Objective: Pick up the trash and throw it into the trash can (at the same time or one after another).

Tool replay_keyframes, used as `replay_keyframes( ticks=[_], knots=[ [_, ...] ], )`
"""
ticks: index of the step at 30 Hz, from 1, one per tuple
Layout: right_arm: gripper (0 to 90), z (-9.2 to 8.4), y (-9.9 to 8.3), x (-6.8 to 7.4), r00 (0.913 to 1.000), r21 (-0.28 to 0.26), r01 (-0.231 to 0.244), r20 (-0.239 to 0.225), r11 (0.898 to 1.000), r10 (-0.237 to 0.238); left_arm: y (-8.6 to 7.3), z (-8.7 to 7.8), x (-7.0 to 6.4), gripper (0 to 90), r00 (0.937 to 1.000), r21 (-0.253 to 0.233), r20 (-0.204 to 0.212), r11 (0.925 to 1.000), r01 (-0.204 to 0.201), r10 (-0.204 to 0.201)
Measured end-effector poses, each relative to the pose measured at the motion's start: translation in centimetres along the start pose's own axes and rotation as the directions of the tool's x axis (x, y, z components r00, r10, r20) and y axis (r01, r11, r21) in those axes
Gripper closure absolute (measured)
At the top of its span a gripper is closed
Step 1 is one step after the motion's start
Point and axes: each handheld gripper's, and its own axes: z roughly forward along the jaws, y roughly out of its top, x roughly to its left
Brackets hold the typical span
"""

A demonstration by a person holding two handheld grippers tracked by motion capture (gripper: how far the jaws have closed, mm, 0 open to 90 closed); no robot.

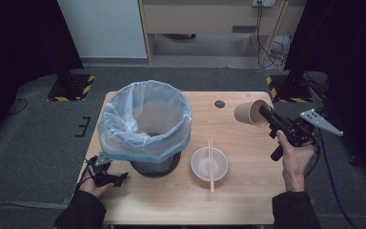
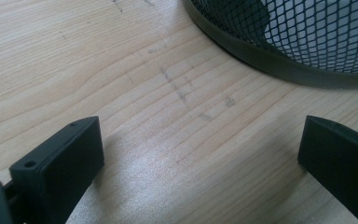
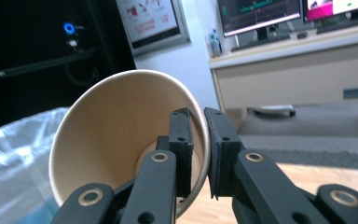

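Observation:
A brown paper cup (image 1: pixel 248 113) hangs tilted above the table's right side, its mouth facing the hand. My right gripper (image 1: pixel 266 114) is shut on the cup's rim (image 3: pixel 204 140), one jaw inside the cup and one outside. A mesh bin (image 1: pixel 145 125) lined with a pale blue bag stands on the left half of the table. My left gripper (image 1: pixel 122 177) rests low on the wood at the bin's front left, open, with bare table between its fingers (image 2: pixel 65 161). The bin's dark base ring (image 2: pixel 270 60) lies just beyond them.
A clear plastic bowl (image 1: pixel 209 163) with a pair of chopsticks (image 1: pixel 211 164) laid across it sits near the table's front centre. A small dark round mark (image 1: pixel 219 103) is on the wooden table (image 1: pixel 248 200) at the back. Dark floor surrounds the table.

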Motion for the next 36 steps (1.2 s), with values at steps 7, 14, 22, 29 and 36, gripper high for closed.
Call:
replay_keyframes(
  ticks=[7, 14, 22, 29, 36],
  knots=[
    [82.3, 0.6, 1.6, 1.5, 0.9993, -0.038, 0.015, -0.033, 0.999, -0.017, 0.0, 0.0, 0.0, 0.0, 1.0, 0.0, 0.0, 1.0, 0.001, -0.001],
    [82.3, 1.4, 3.0, 2.9, 0.9978, -0.074, 0.025, -0.06, 0.997, -0.03, 0.0, 0.0, 0.0, 0.0, 1.0, 0.0, 0.0, 1.0, 0.001, -0.001],
    [82.3, 2.5, 4.2, 4.4, 0.9946, -0.088, 0.036, -0.093, 0.995, -0.044, 0.0, 0.0, 0.0, 0.0, 1.0, 0.0, 0.0, 1.0, 0.001, -0.001],
    [82.3, 3.9, 4.7, 5.7, 0.9904, -0.09, 0.048, -0.125, 0.995, -0.059, 0.0, 0.0, 0.0, 0.0, 1.0, 0.0, 0.0, 1.0, 0.001, -0.001],
    [82.3, 5.4, 4.9, 7.1, 0.986, -0.086, 0.052, -0.154, 0.995, -0.065, 0.0, 0.0, 0.0, 0.0, 1.0, 0.0, 0.0, 1.0, 0.001, -0.001]
  ],
)
